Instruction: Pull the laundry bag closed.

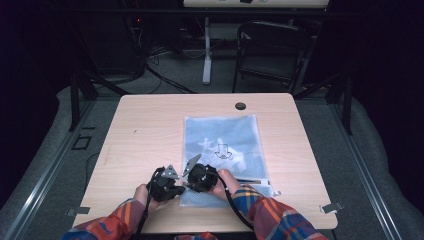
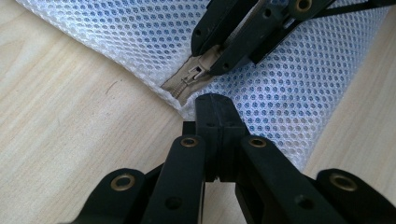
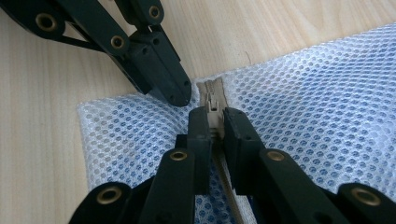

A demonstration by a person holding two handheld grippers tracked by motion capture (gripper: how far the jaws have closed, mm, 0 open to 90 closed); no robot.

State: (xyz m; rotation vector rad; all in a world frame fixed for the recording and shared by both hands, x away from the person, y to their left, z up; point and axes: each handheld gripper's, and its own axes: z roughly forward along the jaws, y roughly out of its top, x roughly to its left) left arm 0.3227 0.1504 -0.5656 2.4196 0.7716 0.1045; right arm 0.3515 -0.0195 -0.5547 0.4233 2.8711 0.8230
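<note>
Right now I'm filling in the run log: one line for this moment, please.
left gripper shut on mesh bag corner | right gripper shut on zipper pull | bag flat on table

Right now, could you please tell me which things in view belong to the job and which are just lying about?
In the job:
- mesh bag
- zipper pull, gripped by the right hand-held gripper
- left hand-held gripper, shut on the bag's corner

Lying about:
- folding chair beyond the table
- floor cables

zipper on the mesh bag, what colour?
Beige/tan: tape and slider of the zipper on the white mesh bag. Clearest in the right gripper view.
</note>
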